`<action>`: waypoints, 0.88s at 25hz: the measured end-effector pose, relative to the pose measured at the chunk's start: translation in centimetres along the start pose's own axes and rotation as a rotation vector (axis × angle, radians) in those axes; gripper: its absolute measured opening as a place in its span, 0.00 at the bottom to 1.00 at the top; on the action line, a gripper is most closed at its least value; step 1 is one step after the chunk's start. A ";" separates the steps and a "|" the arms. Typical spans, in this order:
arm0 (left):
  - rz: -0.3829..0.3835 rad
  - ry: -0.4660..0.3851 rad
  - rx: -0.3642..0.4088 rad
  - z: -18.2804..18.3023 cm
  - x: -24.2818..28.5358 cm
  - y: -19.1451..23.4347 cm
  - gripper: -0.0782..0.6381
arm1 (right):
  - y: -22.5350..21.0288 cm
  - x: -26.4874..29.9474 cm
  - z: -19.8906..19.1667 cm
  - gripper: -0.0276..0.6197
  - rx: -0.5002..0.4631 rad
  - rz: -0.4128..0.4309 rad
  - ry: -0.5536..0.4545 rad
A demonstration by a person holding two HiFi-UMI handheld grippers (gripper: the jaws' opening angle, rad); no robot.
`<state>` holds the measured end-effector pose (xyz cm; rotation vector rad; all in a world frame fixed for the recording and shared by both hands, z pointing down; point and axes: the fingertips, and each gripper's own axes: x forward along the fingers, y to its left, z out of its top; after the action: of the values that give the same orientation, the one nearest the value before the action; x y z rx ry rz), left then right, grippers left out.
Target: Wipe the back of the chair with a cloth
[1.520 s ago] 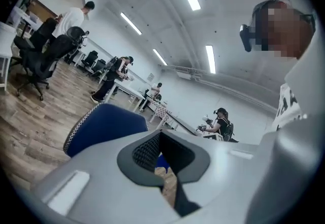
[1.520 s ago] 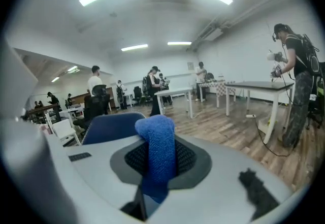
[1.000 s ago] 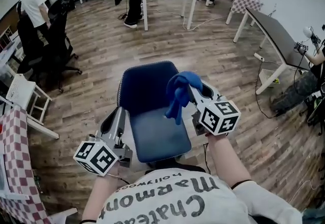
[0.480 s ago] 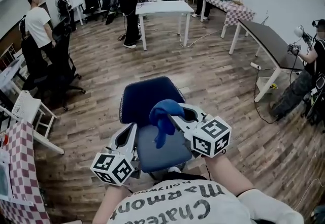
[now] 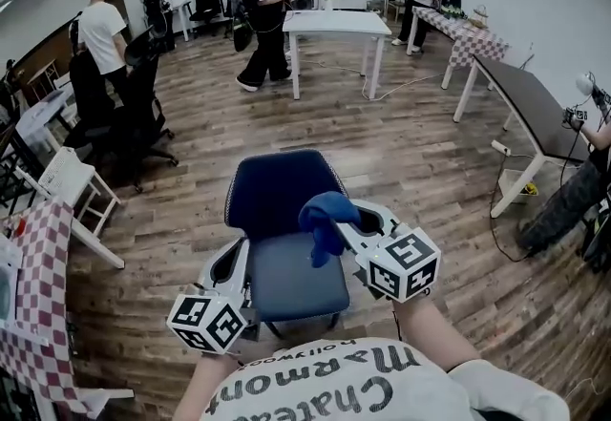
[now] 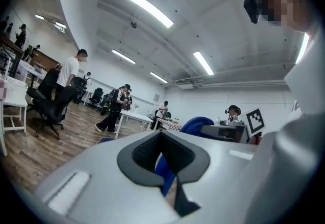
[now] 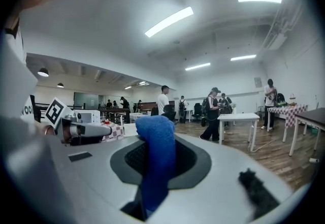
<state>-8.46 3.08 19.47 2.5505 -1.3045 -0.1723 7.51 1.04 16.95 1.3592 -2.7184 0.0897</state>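
A blue office chair stands below me in the head view, its back (image 5: 275, 188) tilted away and its seat (image 5: 294, 278) nearest me. My right gripper (image 5: 349, 212) is shut on a blue cloth (image 5: 324, 221) that hangs over the back's lower right edge and the seat. In the right gripper view the cloth (image 7: 157, 159) droops between the jaws of the right gripper (image 7: 155, 139). My left gripper (image 5: 238, 247) hovers at the seat's left side, jaws together and holding nothing. The left gripper (image 6: 161, 135) shows its pads meeting, with the cloth (image 6: 195, 123) beyond.
Wooden floor surrounds the chair. A white table (image 5: 334, 25) stands behind it and a dark table (image 5: 530, 104) at the right. Black office chairs (image 5: 134, 114) and a white chair (image 5: 65, 178) are on the left. A checked tablecloth (image 5: 38, 314) is near left. Several people stand at the back.
The right gripper has carried the cloth down from the upper right of the chair back to its lower right edge. The left gripper stayed at the seat's left. My view tilted up.
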 end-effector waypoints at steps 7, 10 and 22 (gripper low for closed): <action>0.056 -0.036 -0.011 -2.6 0.6 -5.9 0.12 | -2.2 -4.6 -2.1 0.15 0.004 0.066 0.021; 0.083 -0.023 -0.016 -4.4 0.0 -7.9 0.12 | -2.7 -6.4 -3.4 0.15 0.009 0.095 0.040; 0.181 -0.010 -0.034 -7.9 -2.2 -12.1 0.12 | -2.4 -10.0 -6.6 0.14 -0.082 0.176 0.084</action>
<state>1.41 13.08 23.50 2.3907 -1.5129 -0.1689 15.83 8.13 22.38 1.0683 -2.7327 0.0479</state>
